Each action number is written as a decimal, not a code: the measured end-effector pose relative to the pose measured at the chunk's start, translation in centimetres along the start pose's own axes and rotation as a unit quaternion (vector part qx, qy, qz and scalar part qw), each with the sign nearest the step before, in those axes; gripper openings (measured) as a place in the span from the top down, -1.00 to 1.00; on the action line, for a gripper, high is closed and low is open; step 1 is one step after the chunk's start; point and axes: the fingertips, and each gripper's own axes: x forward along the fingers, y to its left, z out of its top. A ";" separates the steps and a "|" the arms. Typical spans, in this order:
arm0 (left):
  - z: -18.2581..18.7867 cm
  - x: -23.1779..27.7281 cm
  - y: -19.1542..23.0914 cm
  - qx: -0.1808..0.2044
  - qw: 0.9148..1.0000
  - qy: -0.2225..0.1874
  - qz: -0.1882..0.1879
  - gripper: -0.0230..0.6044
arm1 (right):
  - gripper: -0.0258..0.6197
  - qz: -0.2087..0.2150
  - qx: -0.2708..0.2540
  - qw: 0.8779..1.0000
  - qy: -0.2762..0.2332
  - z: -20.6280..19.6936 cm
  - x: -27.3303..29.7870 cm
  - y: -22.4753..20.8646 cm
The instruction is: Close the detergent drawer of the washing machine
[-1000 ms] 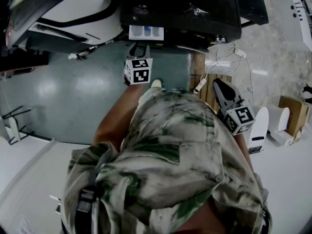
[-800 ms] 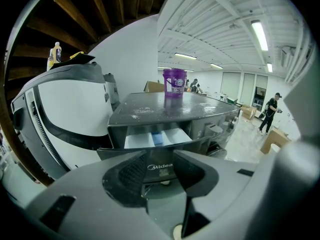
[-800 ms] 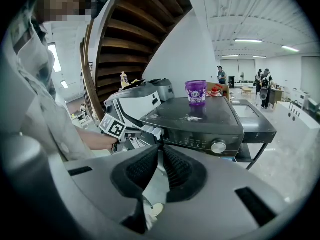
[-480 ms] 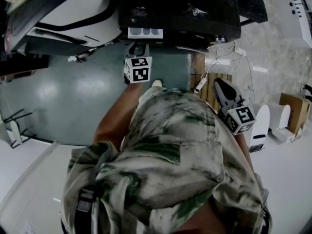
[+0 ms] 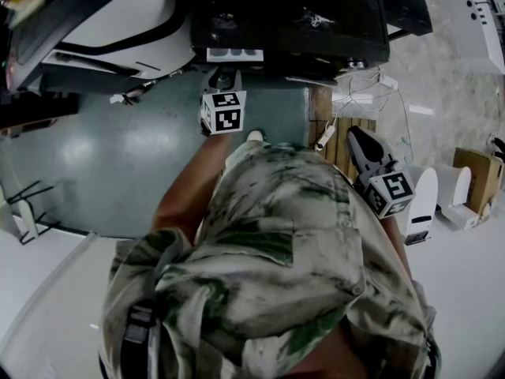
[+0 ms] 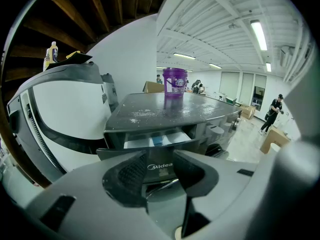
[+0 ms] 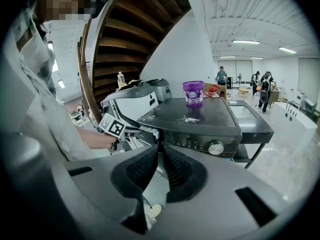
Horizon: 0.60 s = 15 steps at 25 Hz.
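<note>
Left gripper [image 6: 161,170]: the fingers were seen spread with nothing pinched. They were held just before the drawer front, and contact could not be confirmed.
Detergent drawer [image 6: 157,140]: it was found pulled partly out at the upper left of the washing machine [image 7: 200,126], with its compartments exposed.
Risk at the drawer: if pushed off-centre by one finger, it could be skewed on its runners and jammed. If shoved hard, it could bounce back and a gap be left.
Purple bucket [image 6: 174,83]: it was stood on the machine's top and could be shaken by a rough push.
Right gripper [image 7: 159,151]: the fingers were pressed together on nothing and held apart from the machine.
Left gripper view only: the drawer's compartments were shown head-on.
Head view only: the drawer's projection was shown from above.
Right gripper view only: the control panel and the left gripper were shown from the side.
</note>
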 end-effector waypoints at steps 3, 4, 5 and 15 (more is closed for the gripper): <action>0.2 0.2 0.0 -0.001 1.000 0.000 -0.001 0.37 | 0.75 -0.003 0.002 1.000 0.000 0.1 0.1 -0.1; 0.2 0.3 0.1 0.000 1.000 0.000 -0.001 0.37 | 0.75 -0.003 0.003 1.000 0.000 0.1 0.1 -0.2; 0.3 0.3 0.1 0.000 1.000 0.000 -0.001 0.37 | 0.75 -0.004 0.003 1.000 0.000 0.1 0.2 -0.2; 0.7 1.0 0.3 0.001 1.000 -0.003 -0.001 0.37 | 0.75 -0.008 0.006 1.000 0.001 0.1 0.5 -0.3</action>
